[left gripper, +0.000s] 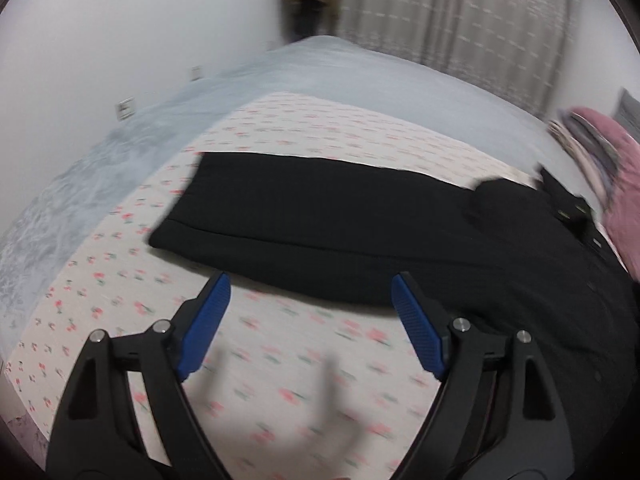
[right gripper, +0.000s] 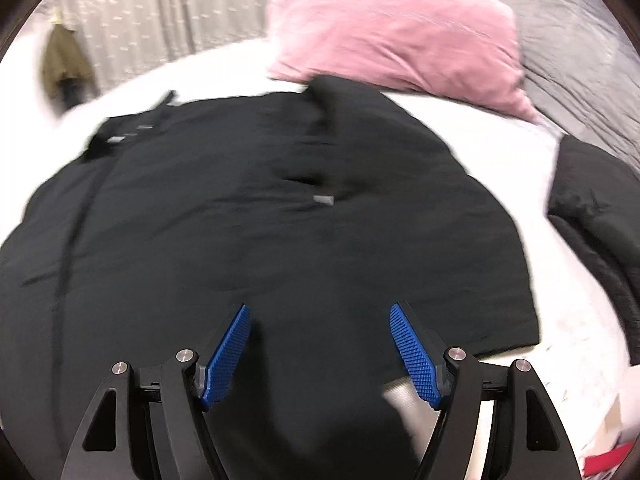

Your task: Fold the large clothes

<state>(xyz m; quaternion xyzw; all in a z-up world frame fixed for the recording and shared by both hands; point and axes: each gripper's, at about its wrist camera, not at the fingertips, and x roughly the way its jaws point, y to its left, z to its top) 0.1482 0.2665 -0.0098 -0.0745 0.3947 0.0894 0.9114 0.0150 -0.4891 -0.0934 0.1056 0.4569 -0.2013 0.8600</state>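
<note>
Left gripper (left gripper: 310, 294) jaws spread wide, nothing between them, hanging over the floral sheet (left gripper: 288, 360) at lower centre of its view. Black garment (left gripper: 320, 220) lies flat across mid-frame, one sleeve stretched toward the left. Right gripper (right gripper: 320, 320) also wide and empty, over the garment body (right gripper: 260, 220) filling centre frame. Pink pillow (right gripper: 396, 36) at upper right, touching the collar edge. Motion blur throughout.
</note>
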